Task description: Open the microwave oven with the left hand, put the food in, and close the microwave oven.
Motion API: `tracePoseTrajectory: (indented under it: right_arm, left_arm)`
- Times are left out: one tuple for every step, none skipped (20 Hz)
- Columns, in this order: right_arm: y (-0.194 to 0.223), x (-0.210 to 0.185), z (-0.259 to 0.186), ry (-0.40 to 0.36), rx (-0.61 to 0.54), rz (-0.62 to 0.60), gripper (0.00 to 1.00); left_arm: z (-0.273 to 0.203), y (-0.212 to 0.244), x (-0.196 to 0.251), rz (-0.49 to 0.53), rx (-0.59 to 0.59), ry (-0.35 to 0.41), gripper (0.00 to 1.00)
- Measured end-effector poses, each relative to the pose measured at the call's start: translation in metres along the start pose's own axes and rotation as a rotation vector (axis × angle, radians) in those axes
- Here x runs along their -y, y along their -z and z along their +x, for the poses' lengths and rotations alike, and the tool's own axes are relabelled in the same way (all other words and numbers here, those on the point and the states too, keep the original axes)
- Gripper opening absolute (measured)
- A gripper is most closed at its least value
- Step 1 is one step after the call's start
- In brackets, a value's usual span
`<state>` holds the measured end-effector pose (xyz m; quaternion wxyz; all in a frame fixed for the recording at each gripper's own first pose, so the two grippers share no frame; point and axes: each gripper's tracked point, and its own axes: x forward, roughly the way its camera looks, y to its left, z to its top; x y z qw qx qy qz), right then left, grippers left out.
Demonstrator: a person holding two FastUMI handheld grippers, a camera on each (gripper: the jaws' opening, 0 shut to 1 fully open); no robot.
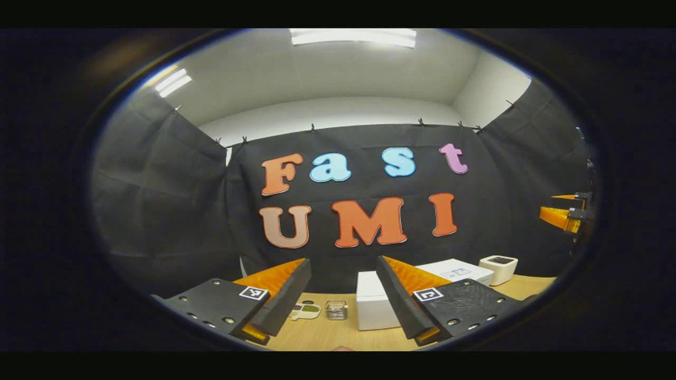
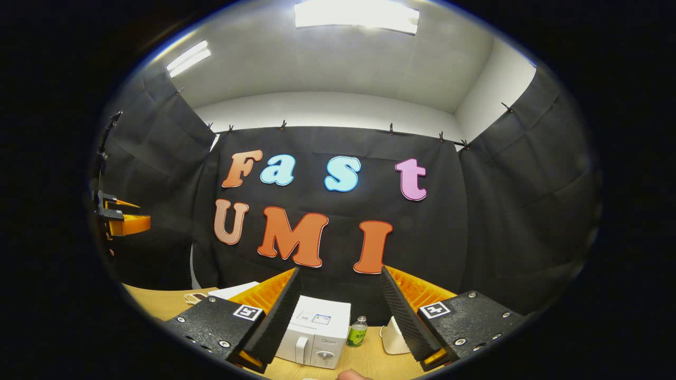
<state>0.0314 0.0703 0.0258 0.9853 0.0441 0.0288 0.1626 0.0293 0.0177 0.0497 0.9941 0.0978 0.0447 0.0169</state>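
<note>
White and boxy, the small microwave oven (image 2: 317, 338) sits shut on the pale wooden table (image 2: 158, 302), untouched, so nothing looks done: left gripper (image 1: 343, 301) and right gripper (image 2: 340, 311) both hover wide and empty.

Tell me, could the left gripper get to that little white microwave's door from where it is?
Probably yes. The left gripper is open and holds nothing, and the microwave sits on the table ahead with its door shut and nothing in front of it.
</note>
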Motion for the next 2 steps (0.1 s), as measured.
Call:
tracePoseTrajectory:
  right_arm:
    - [-0.0004, 0.0021, -0.0008, 0.003, -0.001, 0.001, 0.92]
    - [-0.0007, 0.0022, -0.0006, 0.003, -0.001, 0.0, 0.92]
  left_arm:
    - [0.0012, 0.0007, 0.0026, 0.001, 0.0, 0.003, 0.81]
    - [0.0007, -0.0001, 0.0052, 0.003, 0.0, 0.008, 0.83]
